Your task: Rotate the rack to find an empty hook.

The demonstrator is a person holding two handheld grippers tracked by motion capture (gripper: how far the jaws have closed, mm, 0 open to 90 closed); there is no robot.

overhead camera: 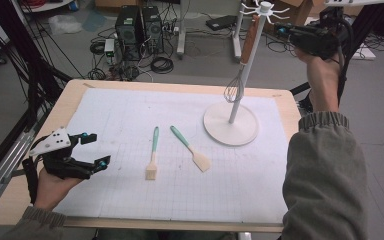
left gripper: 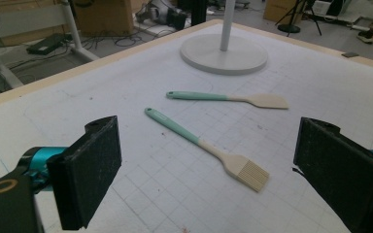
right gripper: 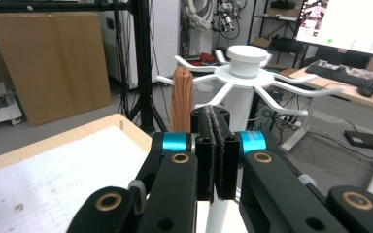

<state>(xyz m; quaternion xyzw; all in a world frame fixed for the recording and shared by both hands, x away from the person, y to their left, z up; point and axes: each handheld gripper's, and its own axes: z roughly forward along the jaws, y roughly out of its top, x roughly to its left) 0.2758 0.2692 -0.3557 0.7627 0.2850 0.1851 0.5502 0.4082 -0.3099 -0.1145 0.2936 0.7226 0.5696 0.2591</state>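
A white stand (overhead camera: pixel 230 127) with hooks at its top (right gripper: pixel 245 65) stands at the table's back right. A whisk (overhead camera: pixel 236 85) with a brown wooden handle (right gripper: pixel 182 94) hangs from one hook. A teal-handled pastry brush (overhead camera: pixel 153 159) (left gripper: pixel 209 148) and a teal-handled spatula (overhead camera: pixel 192 149) (left gripper: pixel 228 98) lie on the white mat. My left gripper (overhead camera: pixel 96 149) (left gripper: pixel 204 170) rests open at the front left, jaws wide apart and empty, pointing at the brush. My right gripper (overhead camera: pixel 280 31) (right gripper: pixel 214 150) is held high beside the stand's top, pads pressed together, nothing between them.
The gridded white mat (overhead camera: pixel 130 115) covers most of the wooden table (overhead camera: pixel 75 90). Computer towers (overhead camera: pixel 139 30) and cables lie on the floor behind. A sleeved right forearm (overhead camera: pixel 325 170) rises along the table's right edge.
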